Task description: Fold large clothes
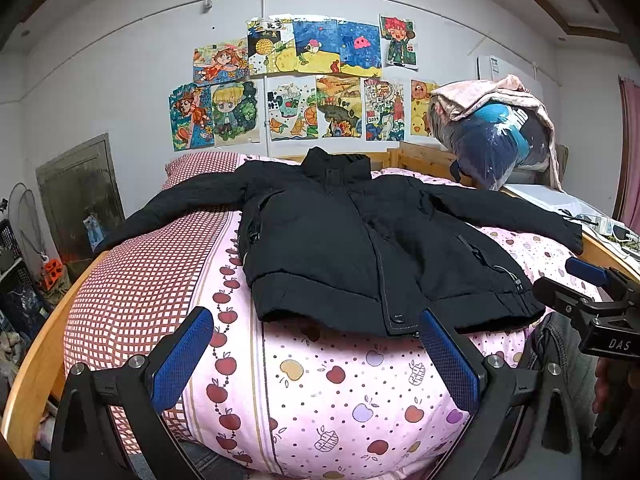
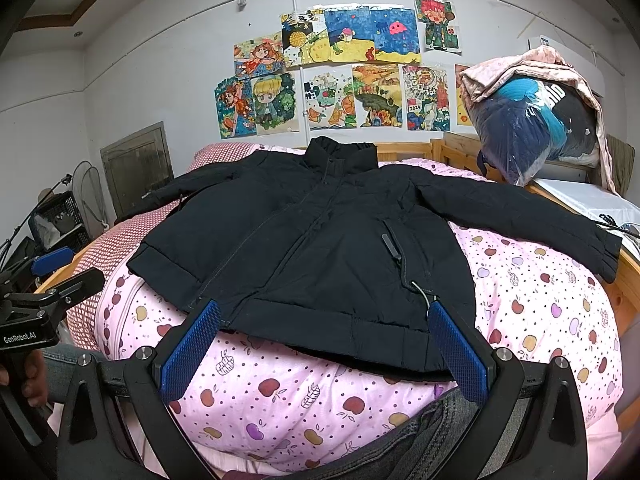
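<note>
We see the black jacket spread flat, front up, mid-frame on the bed. Both the left hand-held gripper and right hand-held gripper gape wide, empty, apparently just short of the hem. Folding hasn't begun; next we'd grasp a sleeve.

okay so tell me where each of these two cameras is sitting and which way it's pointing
Left wrist: on the left gripper at the bed's foot, facing the black jacket and drawings wall; the right gripper shows at right.
Right wrist: on the right gripper, same direction; the left gripper and a hand show at left.
Shared: jacket, pink bedspread, drawings.
</note>
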`<state>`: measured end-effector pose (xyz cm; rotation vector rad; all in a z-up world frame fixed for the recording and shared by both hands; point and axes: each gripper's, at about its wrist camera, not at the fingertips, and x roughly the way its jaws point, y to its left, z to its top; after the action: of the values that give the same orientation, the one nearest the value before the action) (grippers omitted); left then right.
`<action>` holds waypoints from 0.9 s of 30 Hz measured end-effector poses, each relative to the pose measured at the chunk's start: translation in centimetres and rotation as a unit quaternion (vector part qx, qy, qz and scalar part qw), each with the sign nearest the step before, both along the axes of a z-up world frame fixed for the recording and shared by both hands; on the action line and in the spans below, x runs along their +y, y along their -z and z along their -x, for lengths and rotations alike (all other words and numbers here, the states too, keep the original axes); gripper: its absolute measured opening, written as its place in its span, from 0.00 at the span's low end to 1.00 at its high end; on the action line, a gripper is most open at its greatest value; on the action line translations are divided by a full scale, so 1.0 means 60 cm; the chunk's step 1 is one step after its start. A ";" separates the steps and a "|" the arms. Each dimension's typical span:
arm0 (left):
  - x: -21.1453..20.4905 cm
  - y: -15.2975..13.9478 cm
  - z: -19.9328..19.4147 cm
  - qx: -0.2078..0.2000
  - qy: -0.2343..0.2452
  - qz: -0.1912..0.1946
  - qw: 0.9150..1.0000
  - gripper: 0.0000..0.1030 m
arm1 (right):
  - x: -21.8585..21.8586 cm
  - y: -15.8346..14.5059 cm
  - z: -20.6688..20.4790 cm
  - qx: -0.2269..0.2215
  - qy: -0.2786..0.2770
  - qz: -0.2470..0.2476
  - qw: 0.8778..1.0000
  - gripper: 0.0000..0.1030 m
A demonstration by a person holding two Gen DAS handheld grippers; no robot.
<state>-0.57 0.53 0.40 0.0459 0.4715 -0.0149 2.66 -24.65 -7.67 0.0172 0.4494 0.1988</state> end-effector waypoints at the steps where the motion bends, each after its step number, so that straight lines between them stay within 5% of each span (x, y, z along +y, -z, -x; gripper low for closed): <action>1: 0.000 -0.001 0.001 0.000 0.000 0.000 1.000 1.00 | 0.001 -0.001 0.000 0.001 0.000 0.000 1.000 0.99; 27: 0.003 0.007 -0.008 0.014 -0.014 -0.006 1.000 1.00 | -0.010 0.016 0.000 0.003 0.002 0.006 1.000 0.99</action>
<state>-0.07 0.73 -0.02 0.0505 0.5000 0.0155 2.69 -25.22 -8.61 0.0061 0.4563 0.1924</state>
